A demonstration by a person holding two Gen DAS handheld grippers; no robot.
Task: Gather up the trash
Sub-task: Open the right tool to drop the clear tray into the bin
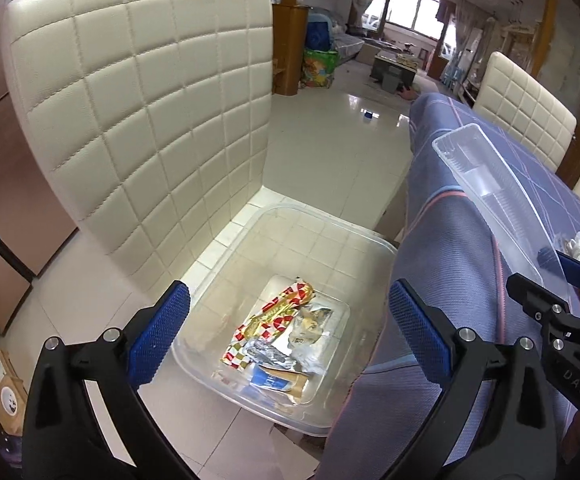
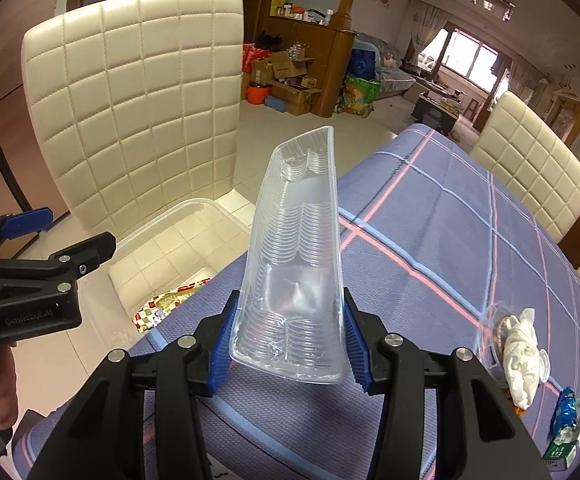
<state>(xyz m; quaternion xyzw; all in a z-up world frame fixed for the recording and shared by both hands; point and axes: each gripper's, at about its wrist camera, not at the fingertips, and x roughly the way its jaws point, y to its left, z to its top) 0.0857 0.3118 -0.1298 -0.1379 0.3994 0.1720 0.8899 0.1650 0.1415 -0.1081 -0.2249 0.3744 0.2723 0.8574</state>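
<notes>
My right gripper (image 2: pixel 290 344) is shut on a clear ribbed plastic tray (image 2: pixel 294 256) and holds it above the table's left edge; the tray also shows in the left wrist view (image 1: pixel 490 188). My left gripper (image 1: pixel 290 336) is open and empty above a clear plastic bin (image 1: pixel 281 280) that stands on a cream chair seat. The bin holds a red and gold wrapper (image 1: pixel 273 320), a silver wrapper (image 1: pixel 310 332) and a blue packet (image 1: pixel 273 380). The bin also shows in the right wrist view (image 2: pixel 177 236), with my left gripper (image 2: pixel 49 240) above it.
The cream quilted chair back (image 1: pixel 137 100) rises behind the bin. The table has a blue plaid cloth (image 2: pixel 450 240). On it at the right lie a crumpled white tissue on a clear lid (image 2: pixel 518 352), a blue wrapper (image 2: pixel 566 412) and a green box (image 2: pixel 570 440).
</notes>
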